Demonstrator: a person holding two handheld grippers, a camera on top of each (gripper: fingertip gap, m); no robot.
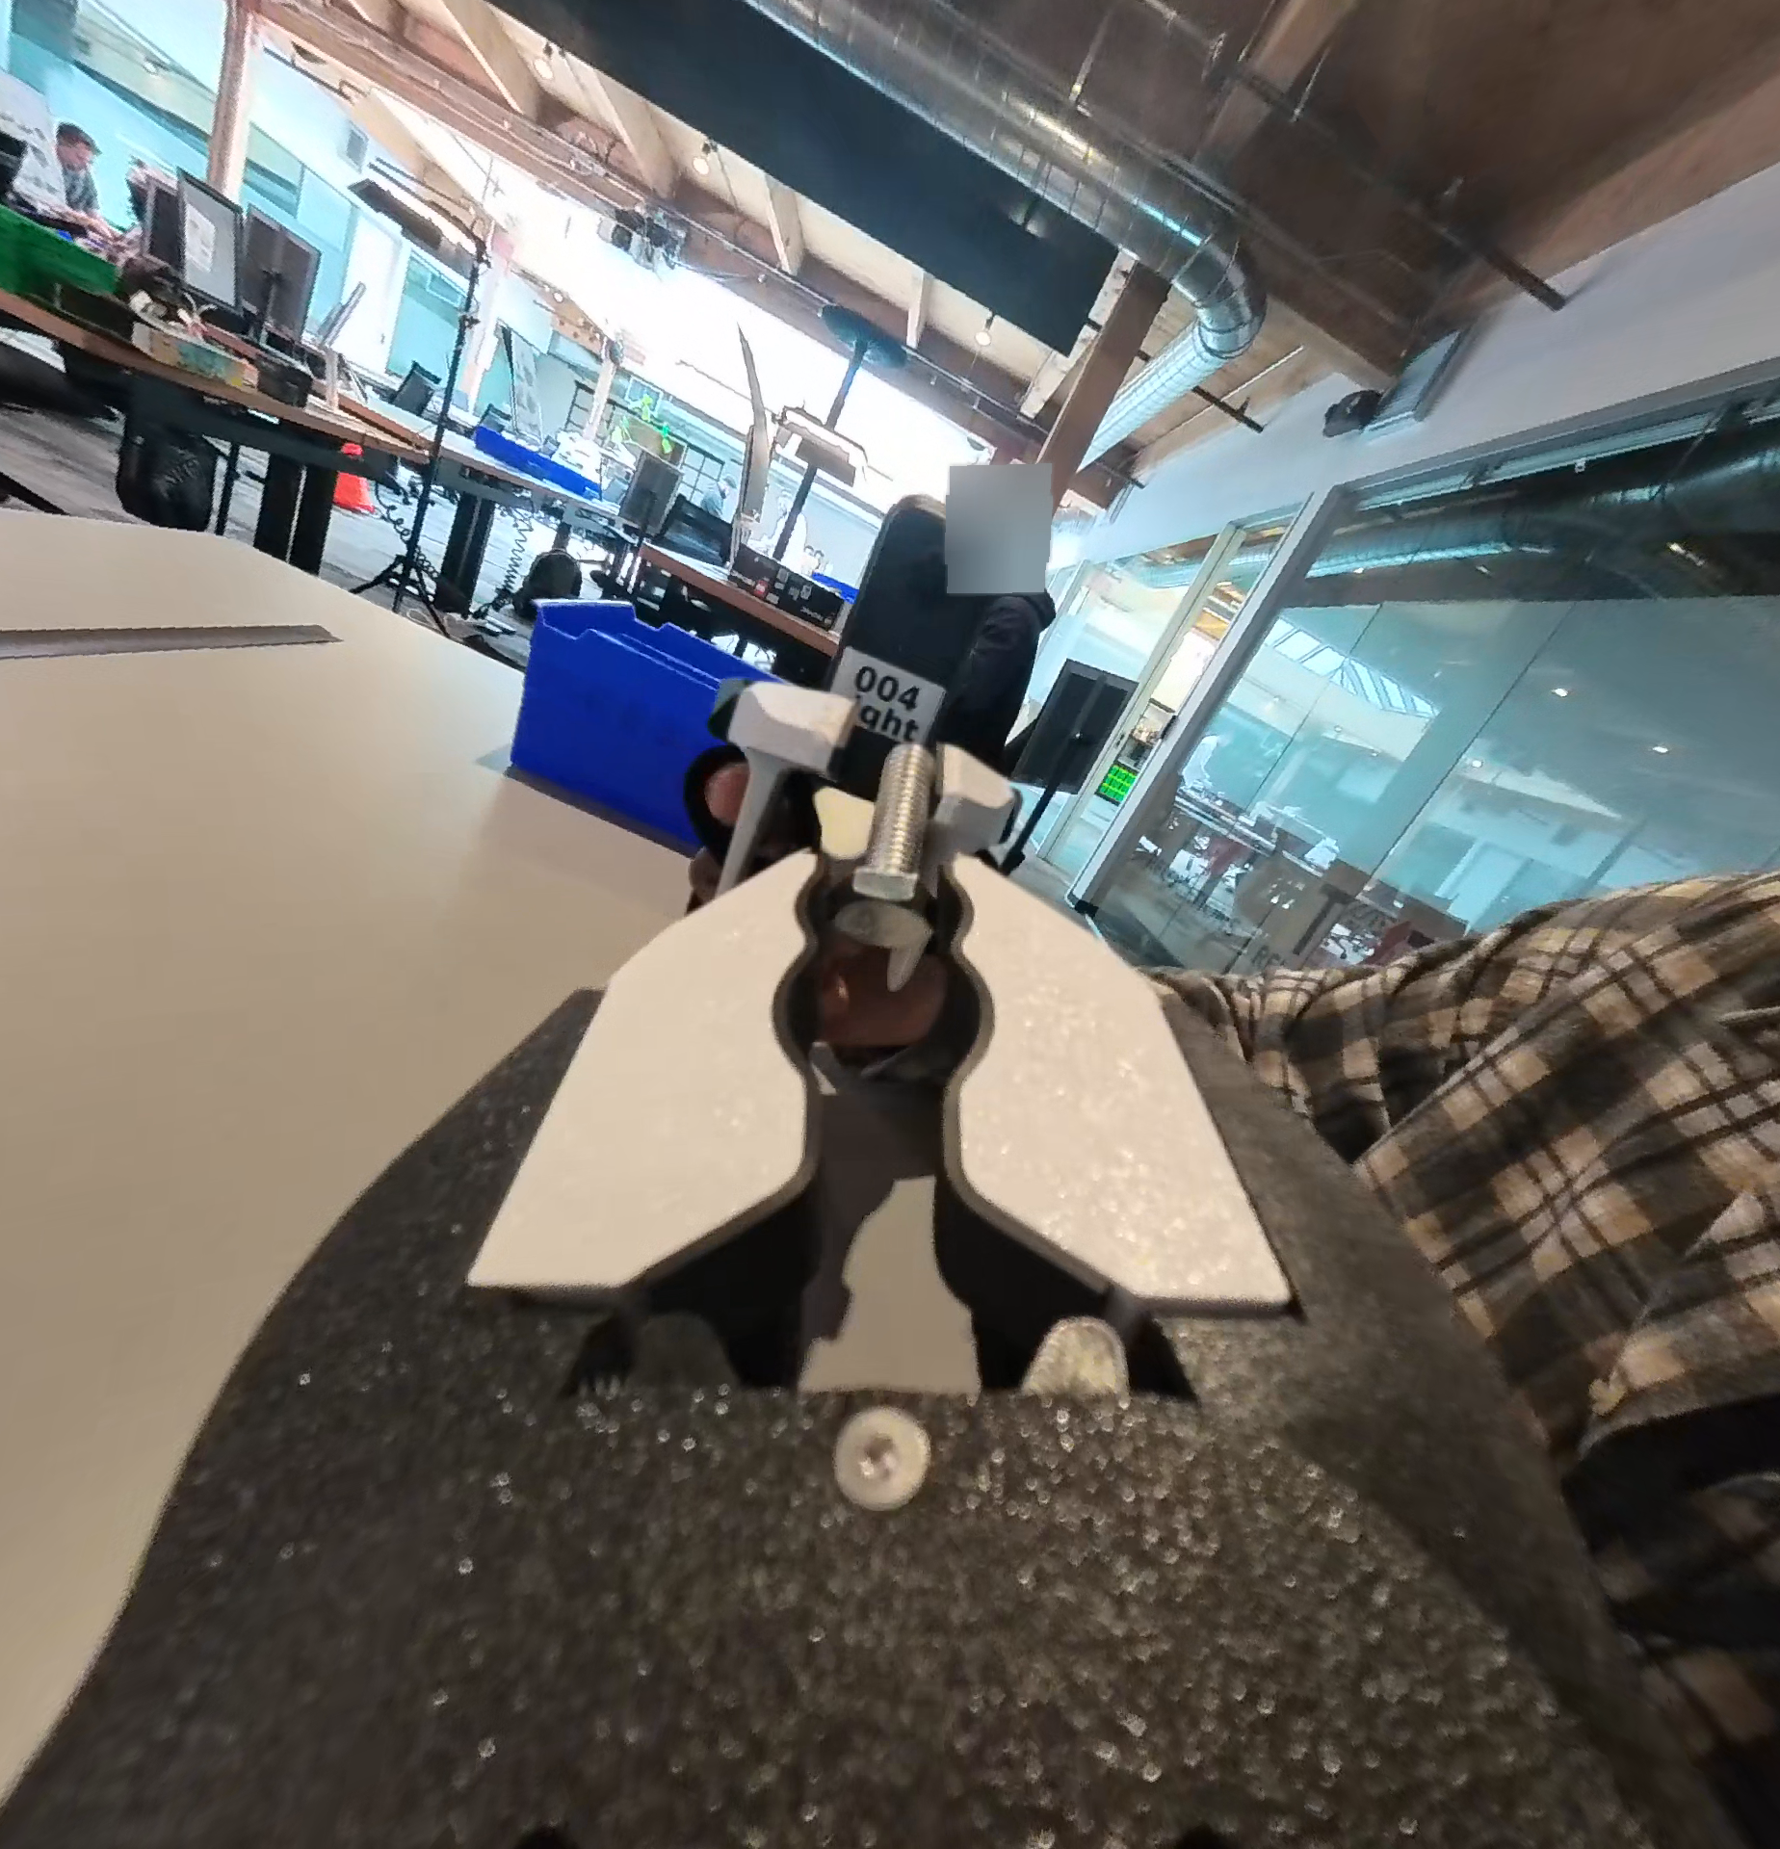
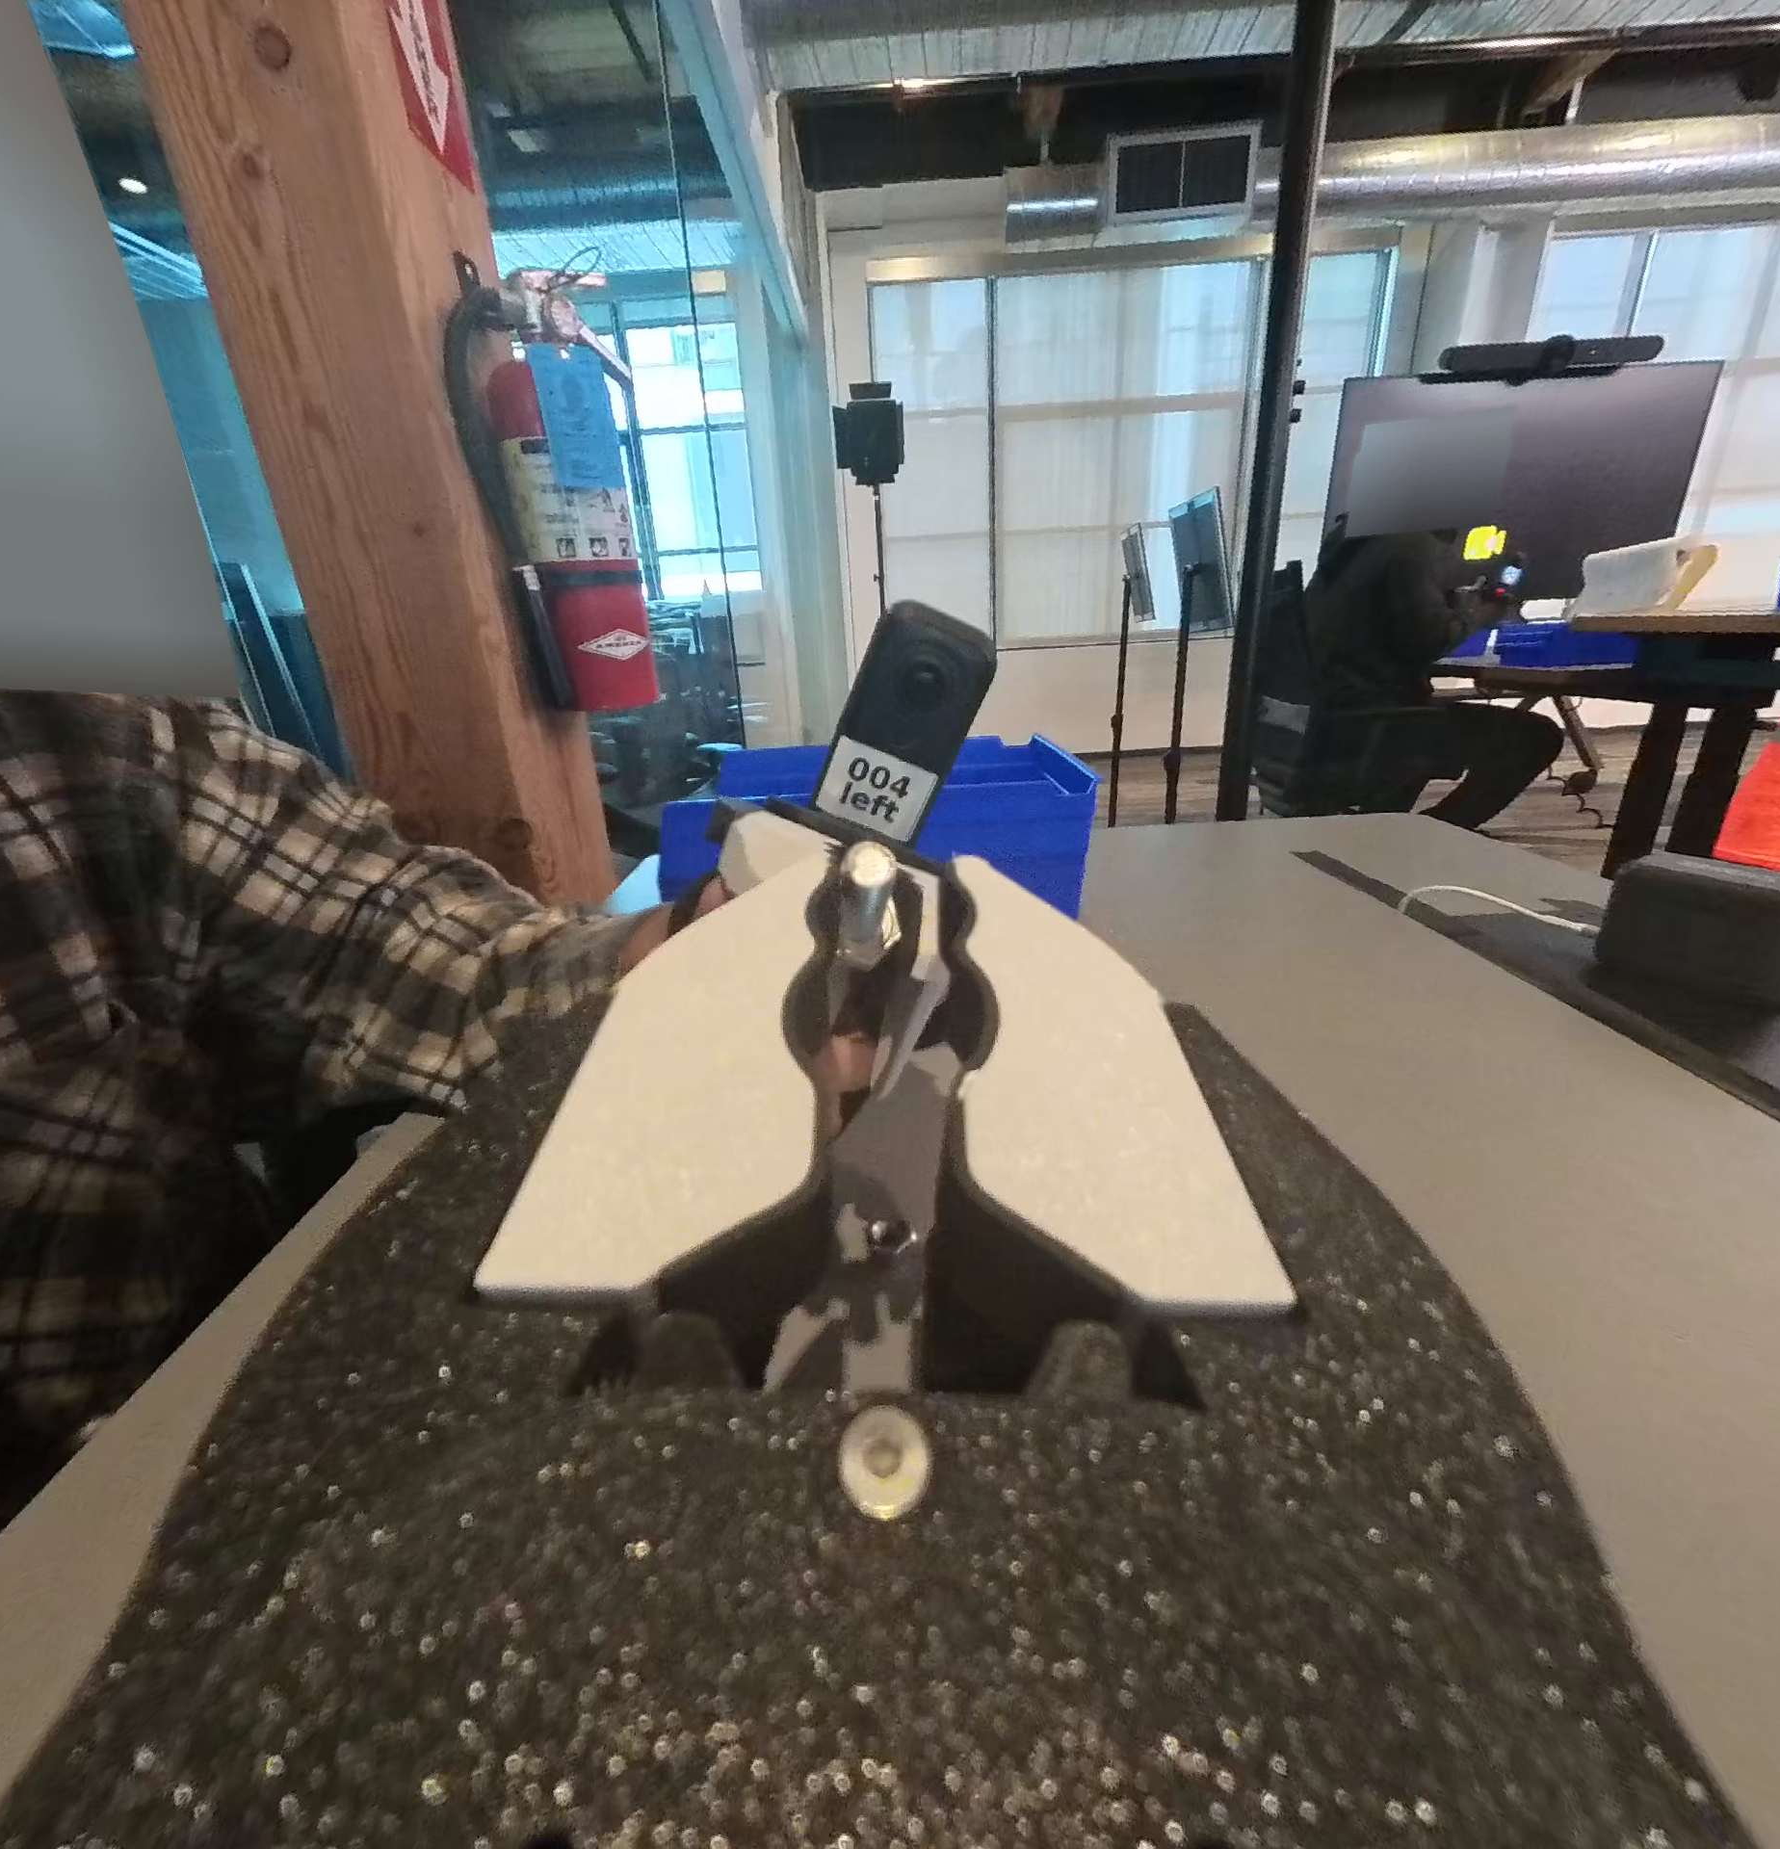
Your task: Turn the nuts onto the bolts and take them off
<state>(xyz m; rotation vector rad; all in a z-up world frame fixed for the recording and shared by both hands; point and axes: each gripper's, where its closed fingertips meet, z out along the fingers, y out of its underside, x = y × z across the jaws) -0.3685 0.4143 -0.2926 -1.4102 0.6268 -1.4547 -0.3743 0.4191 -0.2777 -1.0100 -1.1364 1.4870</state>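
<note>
**Bolt held between the two claws, its shank running from the left one to the right**

The left gripper [image 1: 878,885] was nearly closed and seemed to pinch the hex head of the bolt [image 1: 904,800] just ahead of its tips. The threaded shank ran forward and upward from there, its long axis pointing at the right gripper [image 2: 881,890], which faced it head-on. The shank's free end lay in the narrow gap at that claw's tips, so the right was nearer the threads. Whether its fingers pressed the shank could not be told. No nut could be made out.
</note>
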